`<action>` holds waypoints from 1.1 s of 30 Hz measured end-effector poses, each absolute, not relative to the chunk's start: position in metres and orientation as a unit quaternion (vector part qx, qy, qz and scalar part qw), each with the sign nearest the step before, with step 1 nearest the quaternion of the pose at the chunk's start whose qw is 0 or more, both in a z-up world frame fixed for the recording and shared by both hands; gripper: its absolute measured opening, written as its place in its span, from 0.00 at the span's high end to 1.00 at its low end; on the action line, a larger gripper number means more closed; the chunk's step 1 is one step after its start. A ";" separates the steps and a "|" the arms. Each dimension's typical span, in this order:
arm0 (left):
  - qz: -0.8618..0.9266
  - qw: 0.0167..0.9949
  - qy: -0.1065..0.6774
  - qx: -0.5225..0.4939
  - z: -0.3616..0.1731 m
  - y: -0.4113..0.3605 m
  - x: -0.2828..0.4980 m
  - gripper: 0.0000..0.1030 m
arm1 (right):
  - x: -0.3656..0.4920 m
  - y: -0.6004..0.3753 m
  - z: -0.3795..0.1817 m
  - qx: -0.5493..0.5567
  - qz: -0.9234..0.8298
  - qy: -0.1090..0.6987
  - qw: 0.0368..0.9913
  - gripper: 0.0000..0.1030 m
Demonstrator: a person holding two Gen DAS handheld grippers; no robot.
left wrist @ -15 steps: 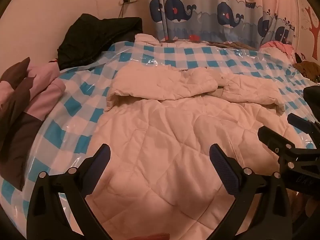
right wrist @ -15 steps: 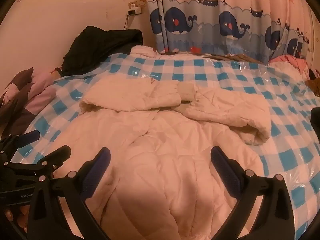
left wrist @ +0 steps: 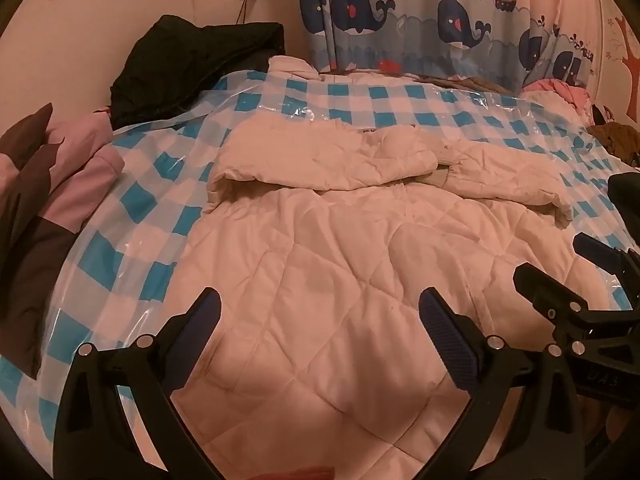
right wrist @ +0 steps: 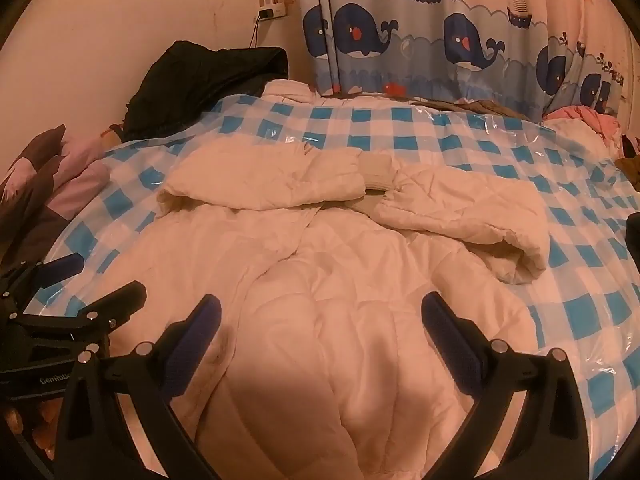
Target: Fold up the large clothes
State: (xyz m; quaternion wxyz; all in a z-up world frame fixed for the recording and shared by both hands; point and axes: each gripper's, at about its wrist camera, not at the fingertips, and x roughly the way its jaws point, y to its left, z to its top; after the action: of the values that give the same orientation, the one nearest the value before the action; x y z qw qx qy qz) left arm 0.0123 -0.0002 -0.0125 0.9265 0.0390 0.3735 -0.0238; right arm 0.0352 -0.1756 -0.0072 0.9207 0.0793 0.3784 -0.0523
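Note:
A cream quilted jacket lies spread on a bed under a blue-and-white checked plastic sheet. Both sleeves are folded in across its far part, their cuffs meeting near the middle. My left gripper hangs open above the jacket's near hem, nothing between its fingers. My right gripper is open too, over the jacket's near right part. In the left wrist view the right gripper shows at the right edge. The right wrist view has the left gripper at its left edge.
A black garment is heaped at the far left by the wall. Pink and brown clothes lie at the left edge of the bed. A whale-print curtain hangs behind. More clothes sit at the far right.

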 end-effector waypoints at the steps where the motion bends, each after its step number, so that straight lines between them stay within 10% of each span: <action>1: -0.024 0.927 0.373 0.040 -0.013 0.000 0.012 0.07 | 0.034 -0.176 -0.006 0.079 -0.052 0.378 0.921 0.07; 33: -0.023 0.917 0.398 0.027 -0.024 0.009 0.021 0.07 | 0.033 -0.170 -0.009 0.081 -0.047 0.388 0.917 0.07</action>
State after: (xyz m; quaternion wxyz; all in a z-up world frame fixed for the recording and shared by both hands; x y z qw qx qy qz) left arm 0.0209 0.0092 -0.0239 0.9168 0.0267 0.3979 -0.0232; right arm 0.0334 -0.1704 -0.0089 0.9168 0.0811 0.3881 -0.0474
